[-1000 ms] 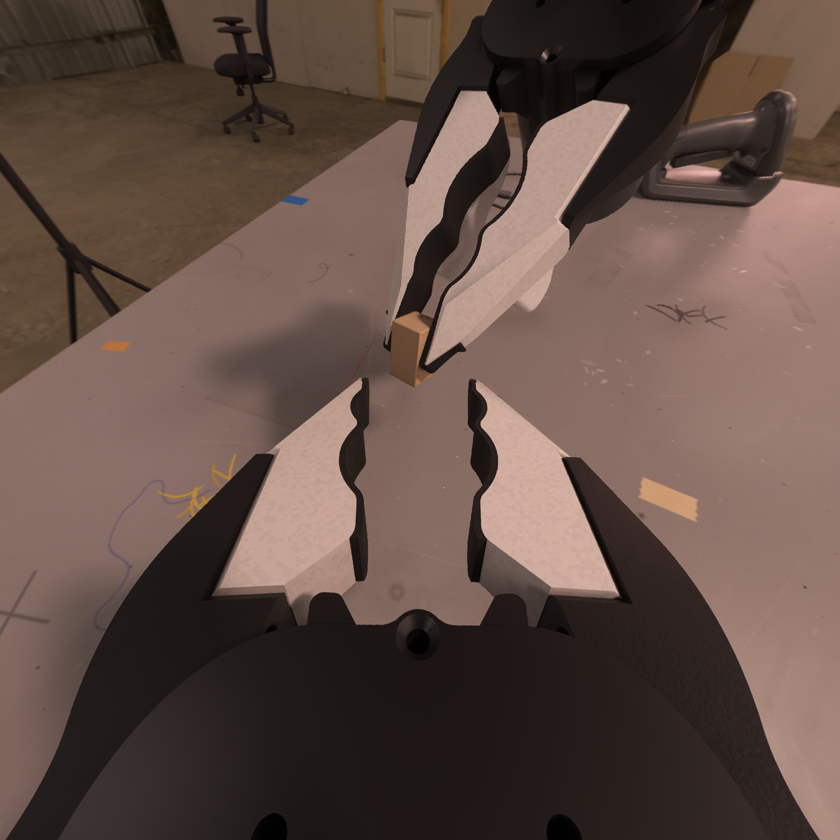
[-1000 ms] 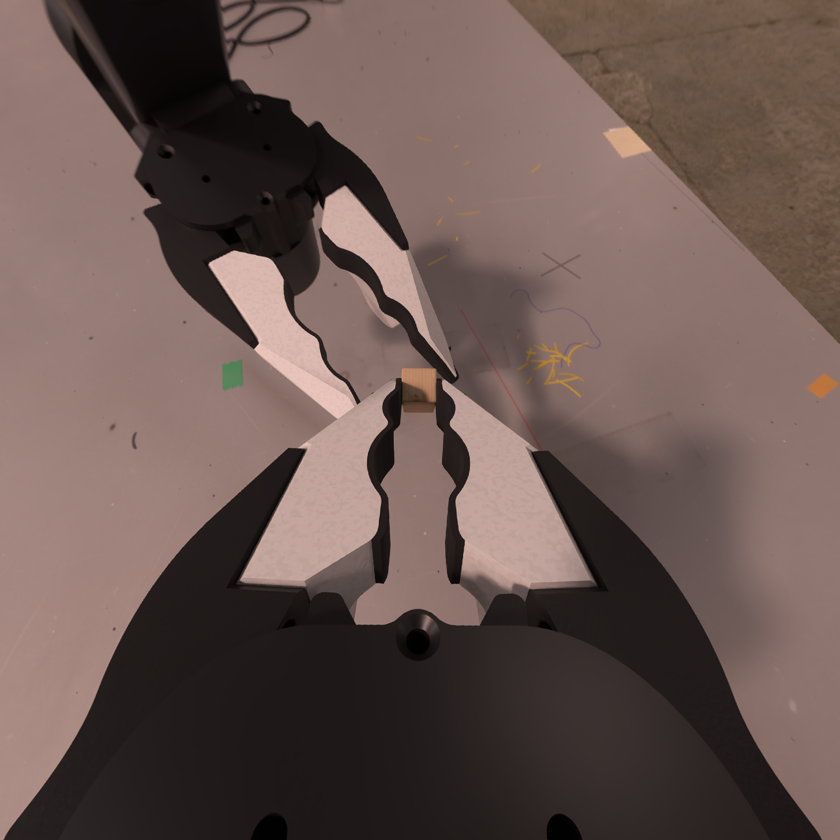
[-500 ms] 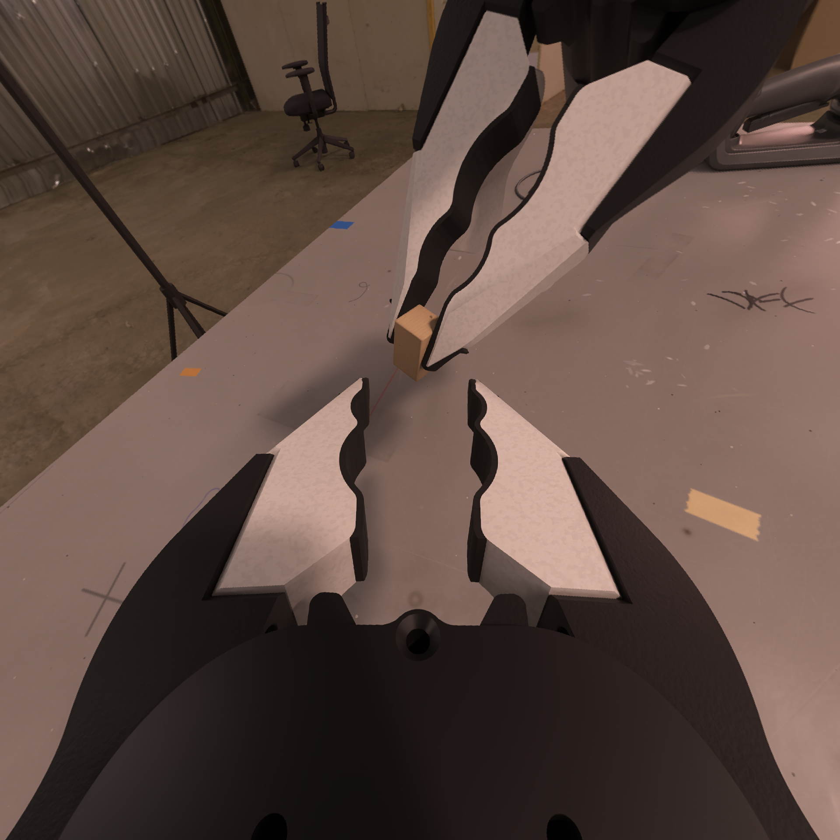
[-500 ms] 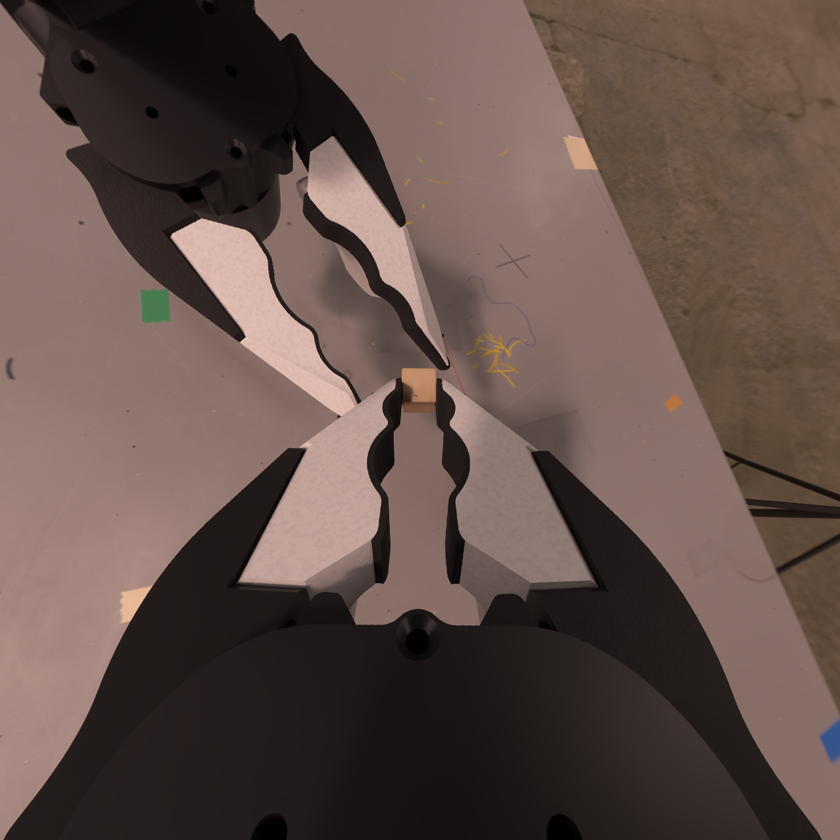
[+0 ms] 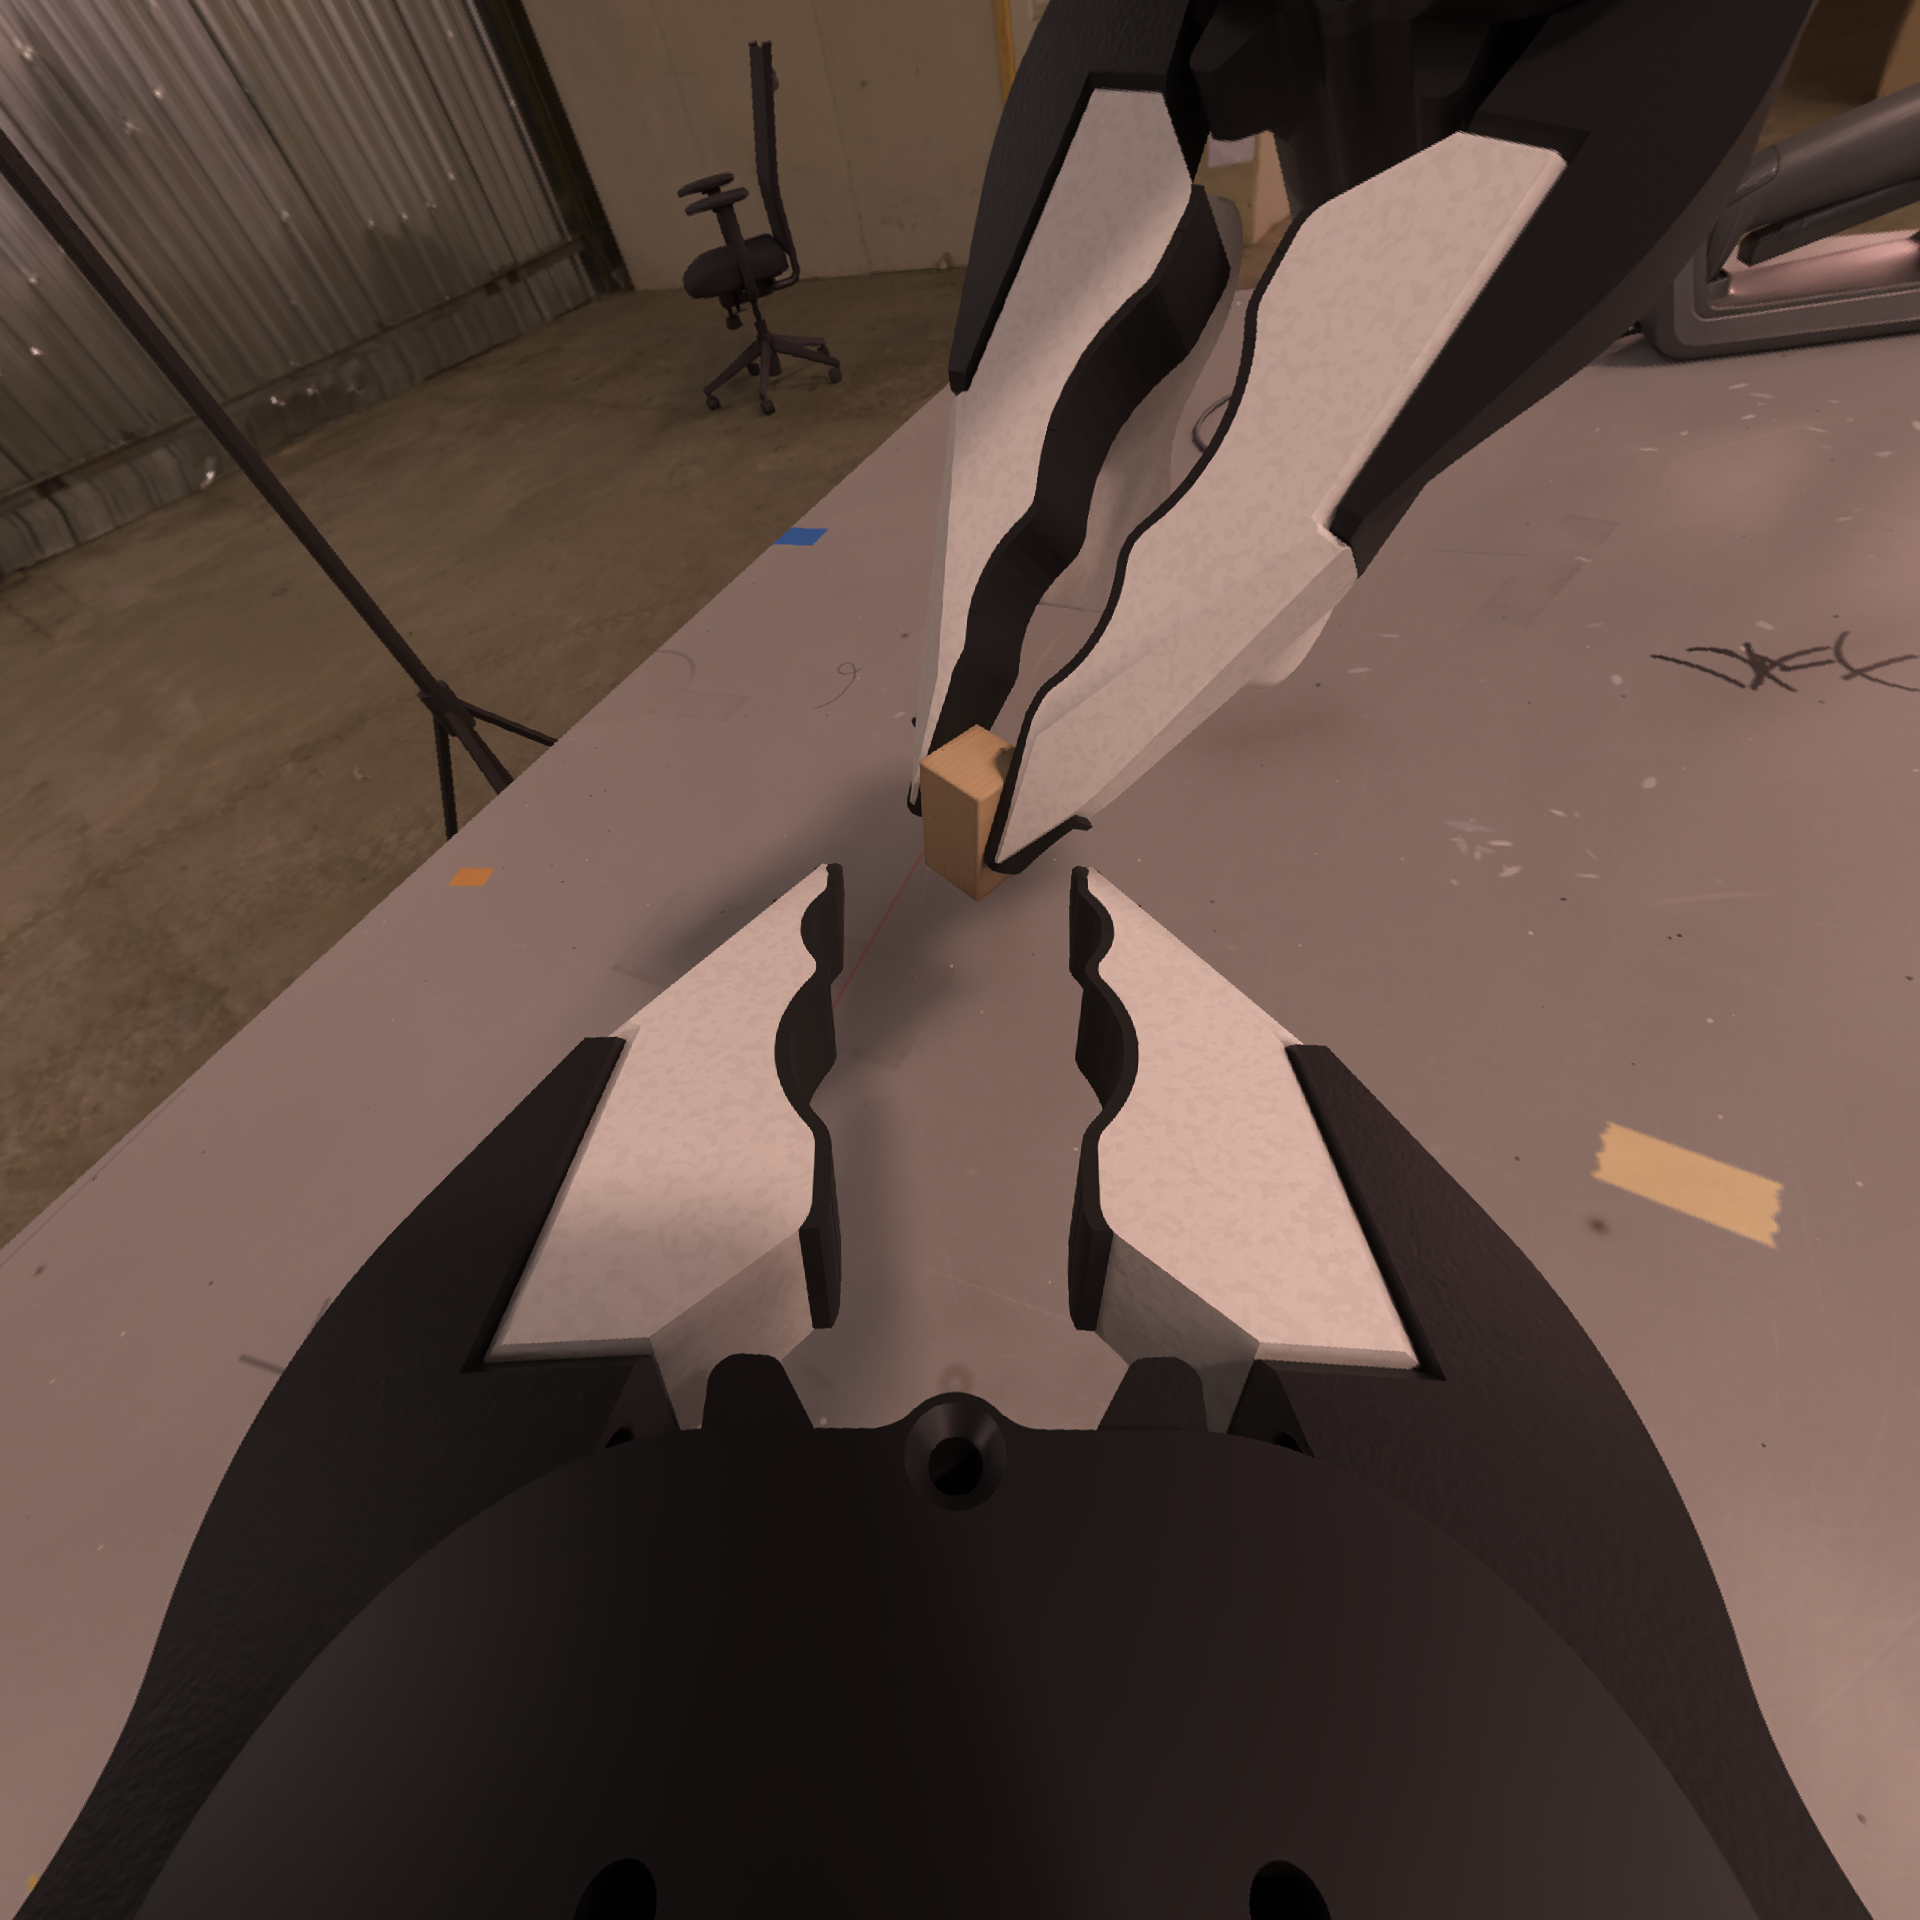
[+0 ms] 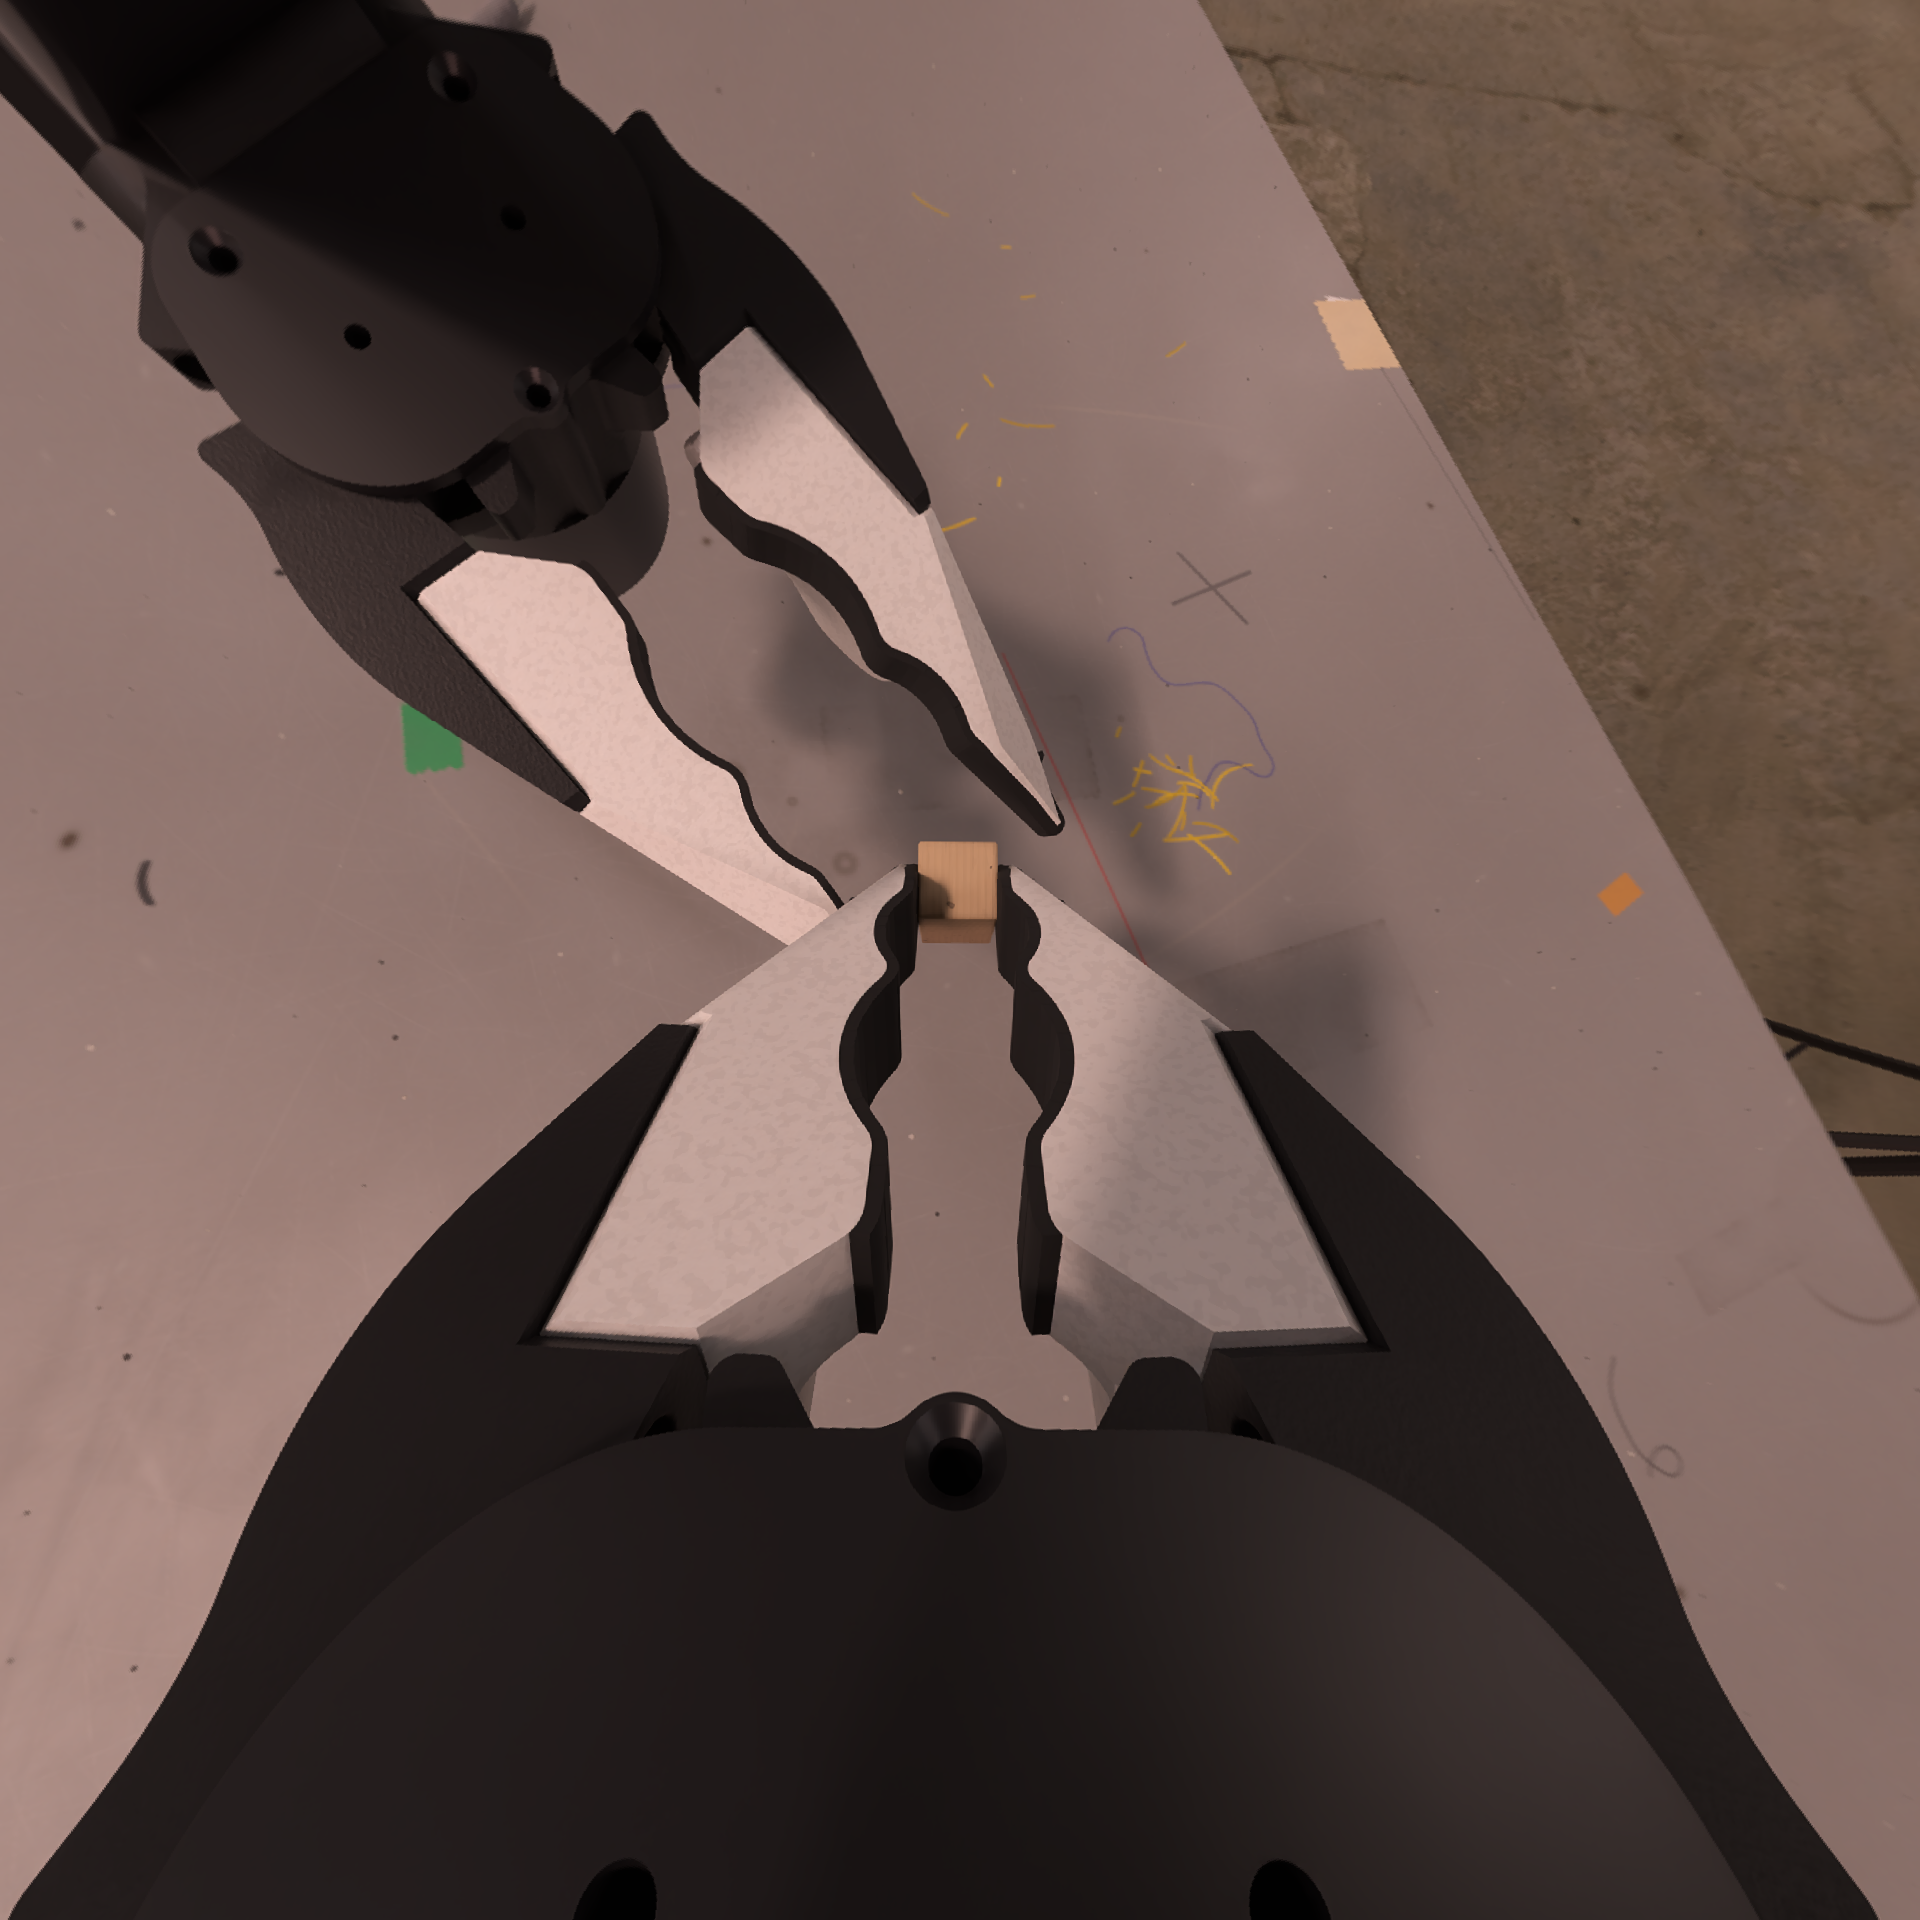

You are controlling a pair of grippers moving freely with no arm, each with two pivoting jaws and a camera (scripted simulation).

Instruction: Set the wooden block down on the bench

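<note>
Right fingers (image 6: 1049,945) pinch wooden block (image 6: 957,883) at tips; left fingers (image 5: 727,1039) spread, just short.

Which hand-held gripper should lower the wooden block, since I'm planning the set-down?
Right: the right hand-held gripper already pinches the wooden block above the bench; the left hand-held gripper is open, empty.

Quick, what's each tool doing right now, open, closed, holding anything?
Left tool: open, holding nothing.
Right tool: closed on the wooden block, pinched at its fingertips above the bench.
</note>
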